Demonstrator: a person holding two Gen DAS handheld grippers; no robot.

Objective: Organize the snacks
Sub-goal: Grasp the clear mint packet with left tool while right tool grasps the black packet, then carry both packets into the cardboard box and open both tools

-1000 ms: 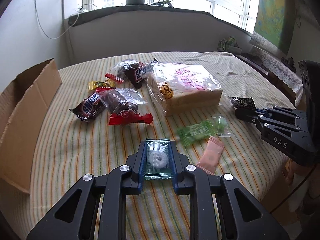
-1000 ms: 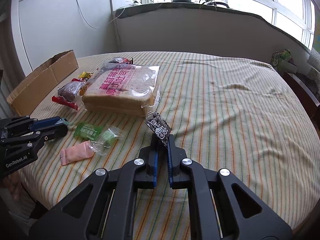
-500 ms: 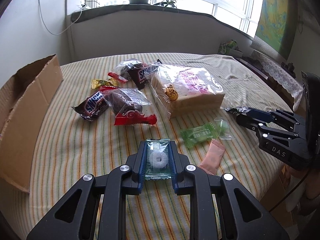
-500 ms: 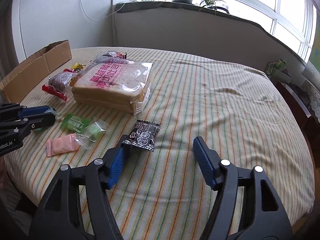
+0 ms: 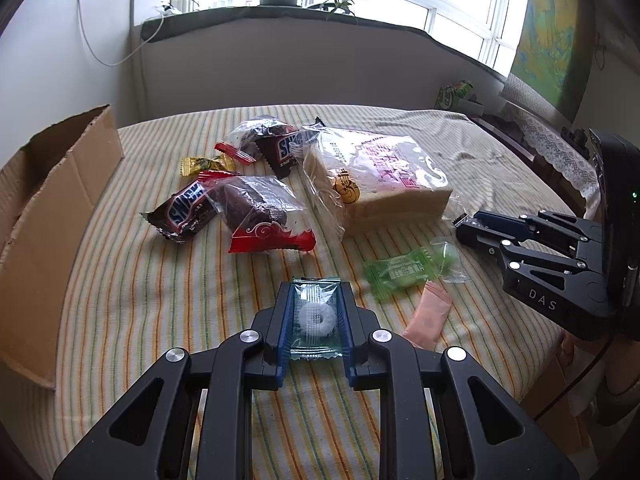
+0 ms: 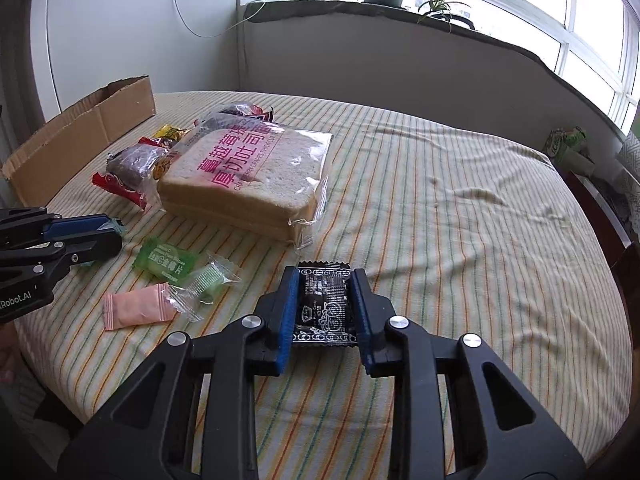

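Note:
My left gripper [image 5: 316, 286] is shut on a clear, teal-edged packet with a white ring candy [image 5: 316, 320], held just above the striped tablecloth [image 5: 120, 300]. In the right wrist view my right gripper [image 6: 325, 274] has its jaws closing, and the blue pads press the two sides of a black printed snack packet [image 6: 325, 308] lying flat. That gripper [image 5: 464, 226] shows at the right of the left wrist view, and the left gripper [image 6: 114, 232] at the left of the right wrist view.
A bagged loaf of sliced bread [image 5: 384, 176] lies mid-table. Left of it are two Snickers bars [image 5: 184, 210], a red-edged cake packet [image 5: 260, 212] and a yellow candy [image 5: 202, 165]. A green packet [image 5: 400, 274] and a pink one [image 5: 430, 314] lie between the grippers. An open cardboard box [image 5: 52, 216] stands at the left.
The right gripper opened wide, the black packet dropped flat onto the cloth, and the jaws came back in on its two sides. The left gripper kept still with its candy.

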